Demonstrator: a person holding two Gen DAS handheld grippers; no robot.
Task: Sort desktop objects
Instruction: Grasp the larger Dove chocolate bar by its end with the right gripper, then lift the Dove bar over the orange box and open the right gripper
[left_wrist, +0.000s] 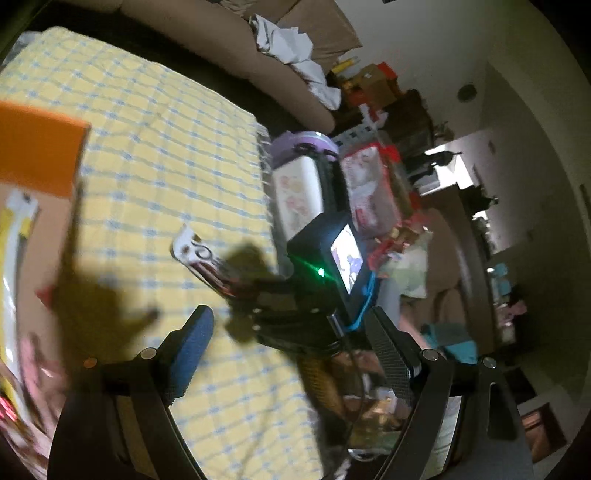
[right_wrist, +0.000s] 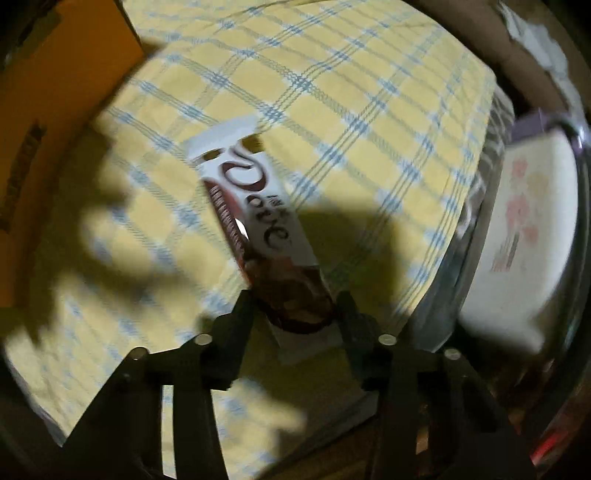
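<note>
At the far left an orange cardboard box (left_wrist: 37, 155) stands open on the yellow-and-blue checked cloth (left_wrist: 155, 140); its contents are too blurred to name, showing only white and yellow packaging. Right of it, mid-cloth, lies a chocolate bar (right_wrist: 258, 206) in a white wrapper with dark brown lettering and a brown near end. The right gripper (right_wrist: 295, 306) points down at it, fingers narrowed against the wrapper's sides. The left gripper (left_wrist: 291, 332) hangs wide apart, holding nothing. Beyond the cloth's right edge stands a white container with a purple lid (left_wrist: 299, 177).
</note>
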